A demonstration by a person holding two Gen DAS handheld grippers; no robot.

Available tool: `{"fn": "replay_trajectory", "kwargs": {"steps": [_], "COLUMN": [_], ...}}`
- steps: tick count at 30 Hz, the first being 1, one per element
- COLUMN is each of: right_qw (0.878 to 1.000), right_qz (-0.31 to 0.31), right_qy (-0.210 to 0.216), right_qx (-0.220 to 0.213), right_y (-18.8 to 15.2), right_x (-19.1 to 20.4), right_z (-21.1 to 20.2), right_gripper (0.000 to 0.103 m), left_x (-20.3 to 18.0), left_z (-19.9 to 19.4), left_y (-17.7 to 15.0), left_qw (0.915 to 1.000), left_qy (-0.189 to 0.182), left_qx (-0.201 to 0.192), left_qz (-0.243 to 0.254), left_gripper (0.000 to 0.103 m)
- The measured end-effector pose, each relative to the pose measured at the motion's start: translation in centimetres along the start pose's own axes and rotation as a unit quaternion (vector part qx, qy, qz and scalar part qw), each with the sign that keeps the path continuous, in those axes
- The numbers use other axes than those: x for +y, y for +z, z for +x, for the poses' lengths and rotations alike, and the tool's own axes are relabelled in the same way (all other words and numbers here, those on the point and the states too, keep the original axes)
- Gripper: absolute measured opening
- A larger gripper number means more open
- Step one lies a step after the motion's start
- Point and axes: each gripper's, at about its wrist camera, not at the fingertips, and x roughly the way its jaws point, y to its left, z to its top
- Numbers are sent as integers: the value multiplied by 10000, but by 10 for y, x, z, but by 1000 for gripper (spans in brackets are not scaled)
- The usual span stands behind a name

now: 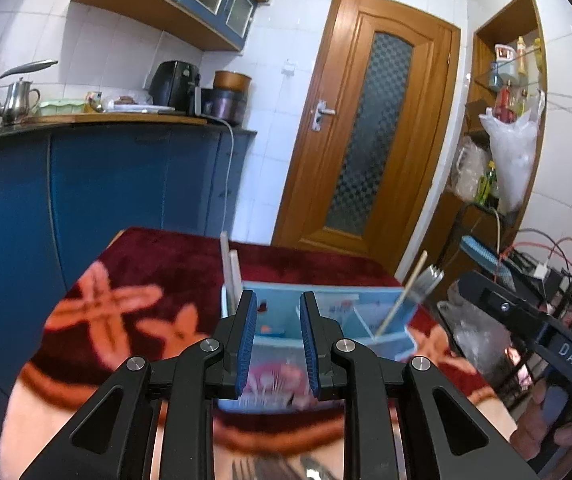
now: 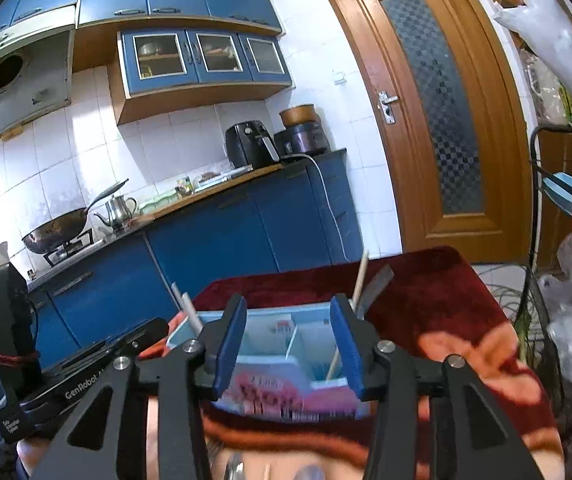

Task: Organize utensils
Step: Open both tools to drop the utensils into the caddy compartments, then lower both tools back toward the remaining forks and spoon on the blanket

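Utensils lie at the near edge of the desk [image 1: 142,264], only partly in view: fork tines [image 1: 246,470] show at the bottom of the left wrist picture, and what look like spoon bowls [image 2: 234,468] show blurred at the bottom of the right one. Beyond them stands a light blue organizer box [image 1: 325,300] with dividers, already holding a wooden chopstick [image 1: 403,296], a metal blade-like piece [image 1: 429,280] and white sticks [image 1: 232,280] standing upright. The left gripper [image 1: 278,344] hovers above the box, moderately parted and empty; the right gripper [image 2: 286,346] hangs wider, also empty. Metal cutlery is probably stiff, light and slick, and lies flat on the soft cloth, so I would pinch across the narrow handle near its middle, pressing slightly into the pile to get under it.
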Motion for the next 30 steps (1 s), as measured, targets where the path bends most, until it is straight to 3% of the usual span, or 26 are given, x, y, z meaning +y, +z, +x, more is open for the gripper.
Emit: {"fn": "replay_trajectory", "kwargs": {"steps": [12, 30], "right_qw": [9945, 9780], "right_qz": [319, 294], "right_qy": [-163, -331], "right_qx": [981, 2038], "right_y": [-46, -97], "right_x": [-7, -15], "right_z": [-18, -5], "right_gripper": [53, 55], "left_x": [5, 19], "left_z": [-32, -7], "left_y": [-33, -77], "left_qw": [9960, 9812], "left_qy": [271, 395], "left_qx": [839, 1883], "left_qz": [157, -125], "left_gripper": [23, 36]}}
